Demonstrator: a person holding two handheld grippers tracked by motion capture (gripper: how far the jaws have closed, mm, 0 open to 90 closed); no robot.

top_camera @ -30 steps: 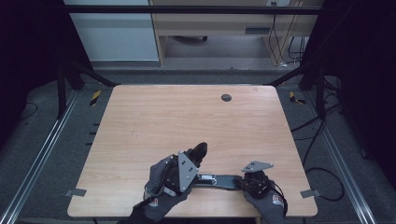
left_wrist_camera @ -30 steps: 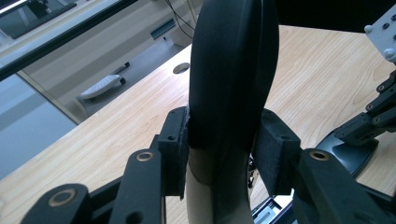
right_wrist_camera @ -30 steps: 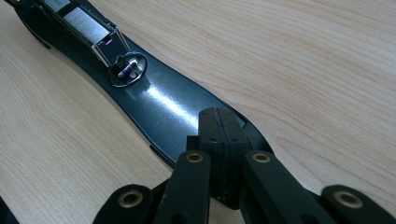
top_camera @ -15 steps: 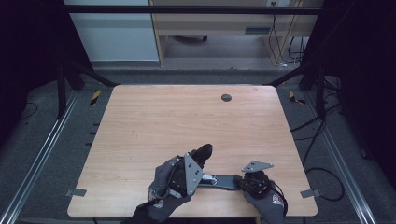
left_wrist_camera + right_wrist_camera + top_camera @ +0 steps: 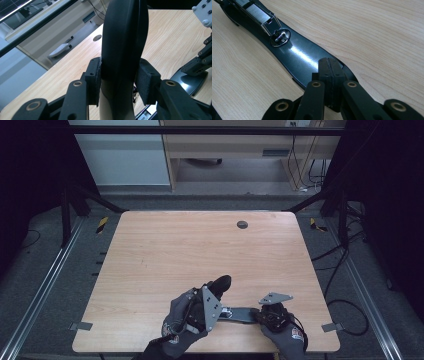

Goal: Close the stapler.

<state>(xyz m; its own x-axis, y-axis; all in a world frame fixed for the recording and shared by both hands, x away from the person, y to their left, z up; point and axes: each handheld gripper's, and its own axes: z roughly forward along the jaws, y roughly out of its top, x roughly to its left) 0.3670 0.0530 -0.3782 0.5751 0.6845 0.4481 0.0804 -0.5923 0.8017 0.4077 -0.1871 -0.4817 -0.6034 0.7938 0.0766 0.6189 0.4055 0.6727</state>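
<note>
A black stapler lies hinged open near the table's front edge. Its glossy base (image 5: 241, 315) lies flat on the wood, and its top arm (image 5: 220, 284) stands tilted up. My left gripper (image 5: 215, 295) is shut on that top arm (image 5: 122, 37), with both pads (image 5: 146, 82) pressing its sides. My right gripper (image 5: 258, 316) is shut with nothing between its jaws, and its tip rests on the rear end of the base (image 5: 297, 53). Farther along the base I see the metal anvil (image 5: 280, 37) and the staple channel (image 5: 259, 13).
The wooden table (image 5: 175, 250) has a round dark grommet hole (image 5: 242, 224) near its far edge. Black frame legs and cables stand beyond the right side of the table (image 5: 340, 245). Gloved hands hold both grippers at the front edge.
My left gripper, with the stapler's top arm in it, has shifted slightly to the right. The right gripper and the base have stayed put.
</note>
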